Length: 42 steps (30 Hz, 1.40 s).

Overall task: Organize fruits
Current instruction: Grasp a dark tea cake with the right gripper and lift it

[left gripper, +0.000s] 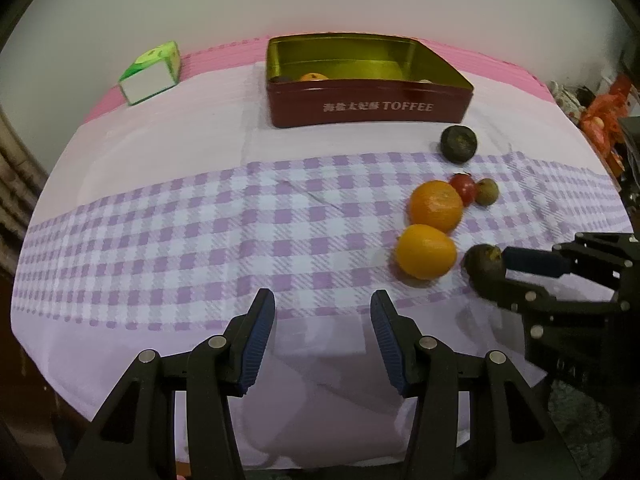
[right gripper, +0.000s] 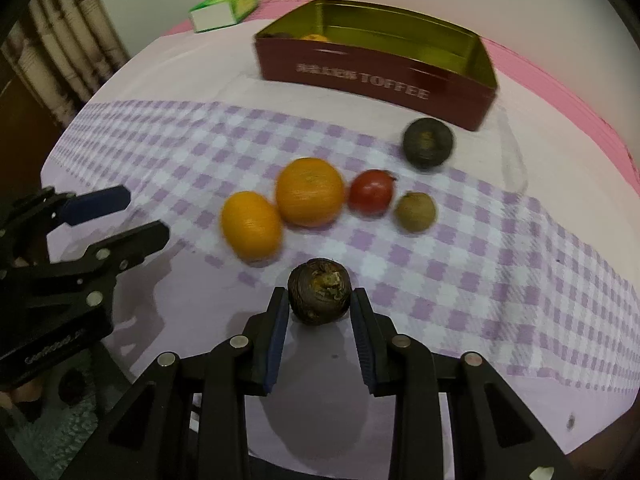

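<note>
Step in hand, as we read it: the right gripper (right gripper: 319,306) is taking the nearest dark, wrinkled round fruit (right gripper: 320,291) off the checked lilac-and-white cloth on the counter (right gripper: 500,264). Its jaws stand narrow, one blue pad against each flank of the fruit, so we record them as closed on it. The fruit sits at the near edge of the checked band, just in front of the two oranges.

The left gripper (left gripper: 322,322) hangs over bare cloth, jaws parted and holding nothing.

To do this step well, in our judgement:
- keep the pads on the widest part of the fruit; it is round and its skin looks rough, so a grip near the tip of the pads could let it roll out;
- lift straight up before moving across, since the oval orange fruit (right gripper: 251,225) lies close by and would be nudged;
- carry it over the front wall of the open dark-red toffee tin with gold lining (right gripper: 384,76) and lower it inside before letting go.

Count on the cloth:
- dark wrinkled fruits: two, the gripped one and another (right gripper: 428,143) near the tin;
- oranges: two, the oval one and a rounder one (right gripper: 310,191);
- small red round fruit (right gripper: 371,192): one;
- small olive-brown round fruit (right gripper: 415,212): one.

Inside the tin: one orange fruit shows for certain; a dark shape beside it we cannot identify.

One green-and-white carton (right gripper: 224,8) lies at the far corner.
</note>
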### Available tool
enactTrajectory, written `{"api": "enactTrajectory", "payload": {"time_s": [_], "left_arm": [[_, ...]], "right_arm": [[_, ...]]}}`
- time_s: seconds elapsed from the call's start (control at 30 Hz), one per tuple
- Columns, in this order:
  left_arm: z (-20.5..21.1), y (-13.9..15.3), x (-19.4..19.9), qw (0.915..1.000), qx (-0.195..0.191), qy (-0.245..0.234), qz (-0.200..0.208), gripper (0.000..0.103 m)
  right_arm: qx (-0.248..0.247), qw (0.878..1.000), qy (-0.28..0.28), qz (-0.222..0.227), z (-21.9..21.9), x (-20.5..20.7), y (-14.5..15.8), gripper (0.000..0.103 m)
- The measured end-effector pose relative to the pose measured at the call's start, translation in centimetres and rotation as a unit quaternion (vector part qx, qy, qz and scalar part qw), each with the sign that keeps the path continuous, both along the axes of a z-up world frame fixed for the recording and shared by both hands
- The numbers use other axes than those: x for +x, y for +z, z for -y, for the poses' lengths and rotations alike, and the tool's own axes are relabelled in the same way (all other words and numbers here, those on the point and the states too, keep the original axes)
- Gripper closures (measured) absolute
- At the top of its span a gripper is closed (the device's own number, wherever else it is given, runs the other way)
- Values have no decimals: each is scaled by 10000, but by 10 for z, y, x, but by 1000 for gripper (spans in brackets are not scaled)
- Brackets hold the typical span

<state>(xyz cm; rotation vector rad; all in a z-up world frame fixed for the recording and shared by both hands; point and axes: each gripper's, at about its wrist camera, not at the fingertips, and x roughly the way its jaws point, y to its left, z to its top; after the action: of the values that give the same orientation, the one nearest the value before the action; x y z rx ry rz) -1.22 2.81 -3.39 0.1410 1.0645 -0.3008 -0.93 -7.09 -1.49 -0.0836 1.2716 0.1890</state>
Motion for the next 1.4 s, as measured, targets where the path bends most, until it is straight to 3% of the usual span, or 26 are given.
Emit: {"api": "enactTrajectory", "payload": {"time_s": [0.57,1.4], "left_arm": [[41,1,4,9980,-113,-572,-223,52],[65,-14,25,9986,-36,-374,-378,51]], "right_arm": [[-84,9992,-392,65,40,10,0,74],[76,9986,-515,100,65,10,5,74]]}}
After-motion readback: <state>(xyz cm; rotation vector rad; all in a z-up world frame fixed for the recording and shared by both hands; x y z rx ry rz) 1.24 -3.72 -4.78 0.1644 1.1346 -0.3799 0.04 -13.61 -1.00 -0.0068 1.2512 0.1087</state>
